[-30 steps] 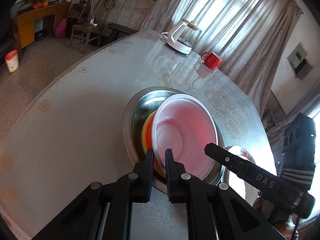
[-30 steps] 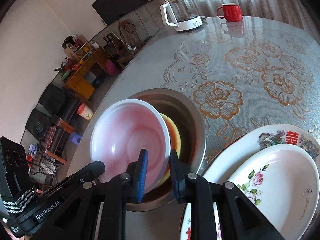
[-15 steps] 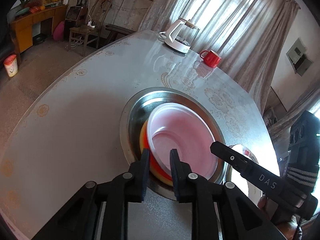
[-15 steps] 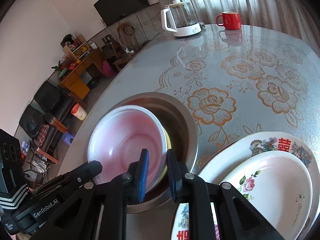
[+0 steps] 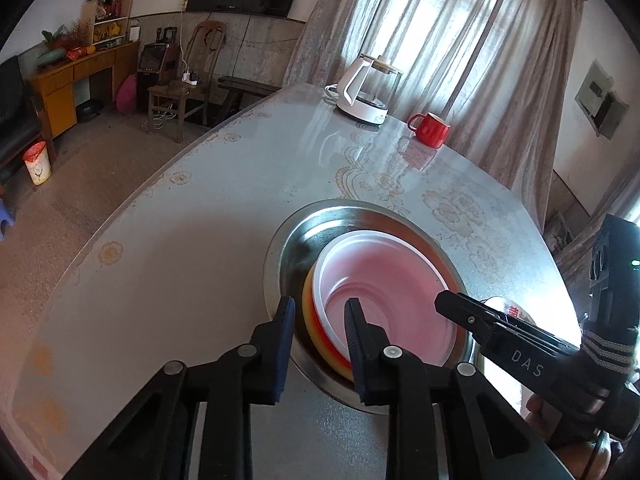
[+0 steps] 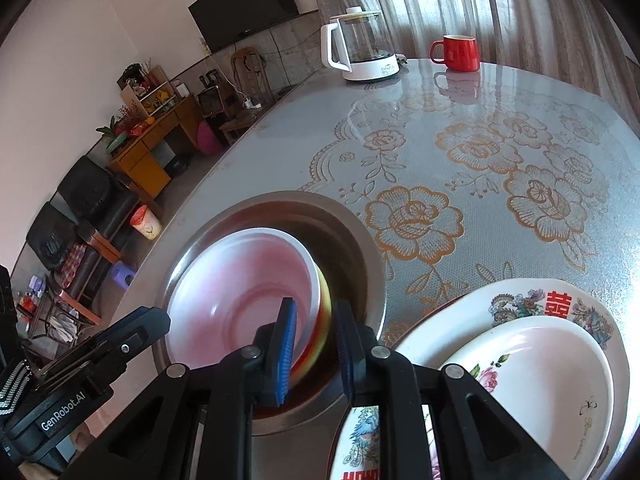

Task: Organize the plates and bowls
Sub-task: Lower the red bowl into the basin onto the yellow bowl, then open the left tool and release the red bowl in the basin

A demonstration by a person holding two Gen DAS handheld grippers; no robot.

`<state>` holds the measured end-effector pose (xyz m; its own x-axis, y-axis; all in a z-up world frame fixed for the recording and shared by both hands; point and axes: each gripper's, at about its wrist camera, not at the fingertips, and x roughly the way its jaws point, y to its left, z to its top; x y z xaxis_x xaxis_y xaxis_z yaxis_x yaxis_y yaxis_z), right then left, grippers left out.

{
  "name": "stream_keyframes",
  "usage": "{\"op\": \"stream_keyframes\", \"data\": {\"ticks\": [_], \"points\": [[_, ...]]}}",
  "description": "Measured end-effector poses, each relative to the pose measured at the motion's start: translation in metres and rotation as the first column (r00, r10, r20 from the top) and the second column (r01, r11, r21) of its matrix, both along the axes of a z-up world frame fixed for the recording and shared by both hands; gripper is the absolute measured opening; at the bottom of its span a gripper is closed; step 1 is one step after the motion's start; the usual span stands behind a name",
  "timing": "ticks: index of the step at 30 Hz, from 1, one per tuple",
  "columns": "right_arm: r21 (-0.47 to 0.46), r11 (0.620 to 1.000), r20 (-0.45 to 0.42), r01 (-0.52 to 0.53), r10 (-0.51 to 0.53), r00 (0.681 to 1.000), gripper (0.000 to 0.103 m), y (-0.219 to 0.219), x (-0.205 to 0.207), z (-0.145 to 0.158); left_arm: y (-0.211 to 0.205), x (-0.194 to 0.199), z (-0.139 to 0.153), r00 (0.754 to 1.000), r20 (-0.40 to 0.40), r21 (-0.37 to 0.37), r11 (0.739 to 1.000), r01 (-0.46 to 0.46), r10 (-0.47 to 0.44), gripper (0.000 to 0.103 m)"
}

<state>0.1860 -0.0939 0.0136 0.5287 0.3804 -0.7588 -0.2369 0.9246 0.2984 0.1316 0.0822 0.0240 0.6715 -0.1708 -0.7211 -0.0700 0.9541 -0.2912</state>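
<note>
Release looks complete: left gripper [image 5: 319, 312] and right gripper [image 6: 315, 320] have both spread since a moment ago, so the pink bowl [image 5: 384, 300] now seems nested, lower centre, in the steel basin [image 5: 292, 236].

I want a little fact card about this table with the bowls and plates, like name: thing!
big container: steel basin on the flowered table
inside it: white bowl nested in an orange-yellow bowl
beside it: small rose plate stacked on a bigger plate
far end: white kettle, red mug
left gripper: jaws open, straddling the bowls' rims
right gripper: jaws open, straddling the bowls' rims
</note>
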Motion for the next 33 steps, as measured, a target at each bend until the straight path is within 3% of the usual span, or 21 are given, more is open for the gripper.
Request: {"op": "stream_keyframes", "data": {"ticks": [13, 22, 33], "points": [[-0.077, 0.997, 0.038, 0.012, -0.009, 0.999, 0.012, 0.005, 0.010, -0.003, -0.013, 0.007, -0.008, 1.000, -0.004, 0.063, 0.998, 0.010, -0.010, 0.023], [-0.020, 1.000, 0.018, 0.008, -0.008, 1.000, 0.017, 0.000, 0.008, -0.003, -0.017, 0.005, -0.008, 1.000, 0.017, 0.129, 0.992, 0.005, -0.007, 0.023], [0.020, 1.000, 0.034, 0.021, -0.021, 0.999, 0.023, -0.008, -0.005, 0.006, -0.016, -0.004, -0.003, 0.999, 0.032, 0.119, 0.993, -0.004, 0.001, 0.023]]}}
